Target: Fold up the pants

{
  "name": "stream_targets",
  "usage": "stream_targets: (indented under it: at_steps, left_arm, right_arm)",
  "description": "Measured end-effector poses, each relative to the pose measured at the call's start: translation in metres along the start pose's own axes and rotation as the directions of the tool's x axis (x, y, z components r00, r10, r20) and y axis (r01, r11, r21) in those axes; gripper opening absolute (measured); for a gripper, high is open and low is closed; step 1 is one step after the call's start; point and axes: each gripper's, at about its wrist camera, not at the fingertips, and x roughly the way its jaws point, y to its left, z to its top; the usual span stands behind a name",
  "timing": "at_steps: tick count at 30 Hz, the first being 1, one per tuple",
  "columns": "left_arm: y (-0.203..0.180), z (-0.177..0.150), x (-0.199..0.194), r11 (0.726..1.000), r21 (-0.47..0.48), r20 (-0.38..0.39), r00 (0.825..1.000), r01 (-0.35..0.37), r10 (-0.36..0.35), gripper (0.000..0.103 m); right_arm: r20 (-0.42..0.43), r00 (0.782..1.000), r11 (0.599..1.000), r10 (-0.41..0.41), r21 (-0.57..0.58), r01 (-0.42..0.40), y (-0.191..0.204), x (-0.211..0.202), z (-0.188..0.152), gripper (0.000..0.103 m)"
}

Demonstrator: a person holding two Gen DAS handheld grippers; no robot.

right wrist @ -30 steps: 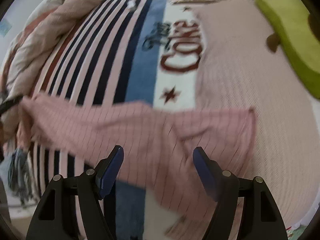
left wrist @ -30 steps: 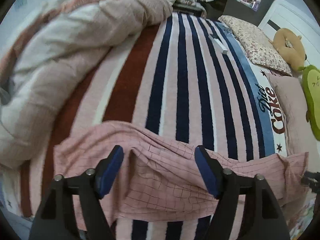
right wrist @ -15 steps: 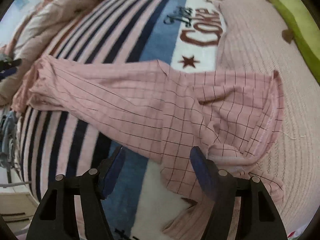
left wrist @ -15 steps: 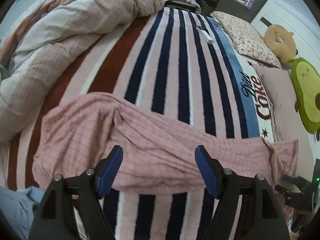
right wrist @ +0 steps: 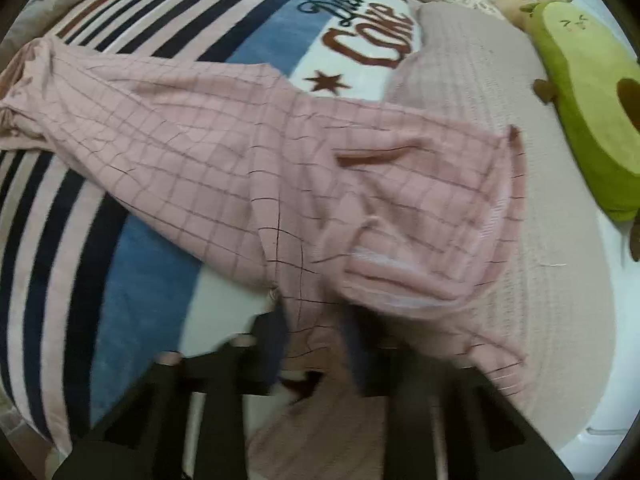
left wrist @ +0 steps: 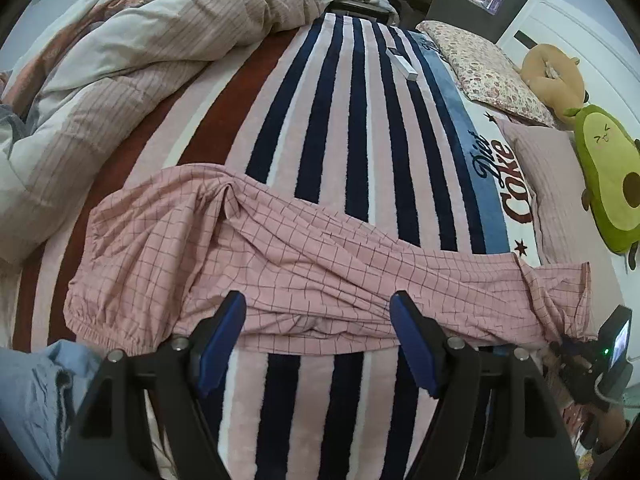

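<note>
Left gripper (left wrist: 318, 334) gapes over pants (left wrist: 304, 268); right gripper (right wrist: 314, 354) pinches cuff (blurred).

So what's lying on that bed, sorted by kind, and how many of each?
Pink checked pants: 1
Striped blanket: 1
Rumpled duvet: 1
Pillows: 2, floral and pink
Plush toys: 2, avocado and tan
White remote-like stick: 1
Total: 8
</note>
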Motion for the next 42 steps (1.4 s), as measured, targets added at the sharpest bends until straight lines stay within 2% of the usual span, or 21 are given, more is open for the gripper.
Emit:
stream_targets:
  at_steps: [3,7,10,13,14,16,18,20,22,25,26,28,30,32,33,35,36,37,38,42]
  left_arm:
    - [-0.001,-0.002,-0.004,1.0,-0.001,-0.002,1.0,-0.004,0.004,0.071]
    - [-0.002,0.0,-0.008,1.0,0.004,-0.002,1.0,-0.003,0.003,0.071]
    - [-0.005,0.002,-0.009,1.0,0.01,-0.002,1.0,-0.005,0.005,0.071]
    - [-0.006,0.003,-0.007,1.0,0.004,-0.004,1.0,0.001,-0.001,0.071]
    - [-0.007,0.004,-0.006,1.0,0.002,-0.005,1.0,0.003,-0.003,0.071]
    - [-0.011,0.004,-0.002,1.0,-0.001,-0.014,1.0,0.008,-0.008,0.071]
    - [-0.015,0.005,0.001,1.0,-0.004,-0.021,1.0,0.02,-0.02,0.071]
    - [-0.018,0.006,0.003,1.0,0.004,-0.02,0.999,0.028,-0.028,0.071]
    - [-0.019,0.006,0.005,1.0,0.01,-0.027,0.999,0.029,-0.029,0.071]
    - [-0.021,0.007,0.009,0.999,0.024,-0.039,0.999,0.03,-0.029,0.071]
    - [-0.021,0.007,0.008,0.999,0.031,-0.04,0.999,0.028,-0.027,0.071]
    - [-0.02,0.006,0.007,0.999,0.035,-0.037,0.999,0.031,-0.03,0.071]
    - [-0.018,0.005,0.006,0.999,0.032,-0.033,0.999,0.033,-0.032,0.071]
    - [-0.017,0.005,0.006,0.999,0.026,-0.032,0.999,0.033,-0.032,0.071]
    - [-0.017,0.004,0.006,0.999,0.02,-0.034,0.999,0.037,-0.037,0.071]
    - [-0.018,0.004,0.006,0.999,0.021,-0.034,0.999,0.042,-0.041,0.071]
    - [-0.019,0.004,0.005,0.999,0.025,-0.033,0.999,0.042,-0.041,0.071]
    - [-0.02,0.004,0.005,0.999,0.029,-0.033,0.999,0.042,-0.041,0.071]
    - [-0.021,0.005,0.005,0.998,0.034,-0.034,0.999,0.043,-0.042,0.071]
    - [-0.02,0.008,0.004,0.998,0.041,-0.031,0.999,0.041,-0.039,0.071]
  right_arm:
    - [0.017,1.0,0.999,-0.014,0.03,0.014,-0.015,-0.01,0.004,0.001]
    - [0.058,0.998,0.997,-0.014,0.079,0.009,-0.041,-0.028,0.018,0.001]
    - [0.091,0.995,0.994,-0.05,0.103,0.04,-0.067,-0.041,0.033,0.001]
    - [0.092,0.994,0.99,-0.055,0.132,0.042,-0.089,-0.045,0.05,0.001]
    - [0.091,0.995,0.99,-0.038,0.138,0.025,-0.094,-0.045,0.055,0.002]
    - [0.096,0.994,0.988,0.053,0.138,-0.067,-0.095,-0.049,0.06,0.005]
    - [0.088,0.982,0.979,0.167,0.103,-0.176,-0.081,-0.051,0.061,0.006]
    - [0.08,0.971,0.97,0.227,0.071,-0.233,-0.063,-0.051,0.056,0.018]
    - [0.068,0.952,0.953,0.298,0.039,-0.301,-0.041,-0.048,0.046,0.042]
    - [0.04,0.946,0.945,0.322,0.043,-0.324,-0.021,-0.04,0.03,0.045]
    - [0.019,0.951,0.95,0.307,0.044,-0.308,-0.017,-0.031,0.028,0.046]
    - [-0.021,0.972,0.972,0.234,0.023,-0.233,-0.011,-0.015,0.023,0.058]
    - [-0.045,0.988,0.989,0.146,-0.013,-0.147,-0.005,0.0,0.016,0.06]
    - [-0.055,0.989,0.99,0.135,-0.025,-0.137,-0.004,0.006,0.011,0.06]
    - [-0.042,0.991,0.992,0.124,-0.033,-0.126,-0.004,0.007,0.01,0.057]
    - [-0.044,0.996,0.996,0.08,-0.042,-0.082,-0.004,0.009,0.011,0.035]
    - [-0.044,0.998,0.998,0.037,-0.046,-0.039,-0.005,0.009,0.012,0.012]
    - [-0.039,0.999,0.999,-0.002,-0.05,0.0,-0.008,0.007,0.013,0.003]
    - [-0.033,0.999,0.999,-0.019,-0.044,0.017,-0.013,0.005,0.014,0.002]
    - [0.001,1.0,1.0,-0.001,0.017,0.001,-0.032,-0.011,0.019,0.001]
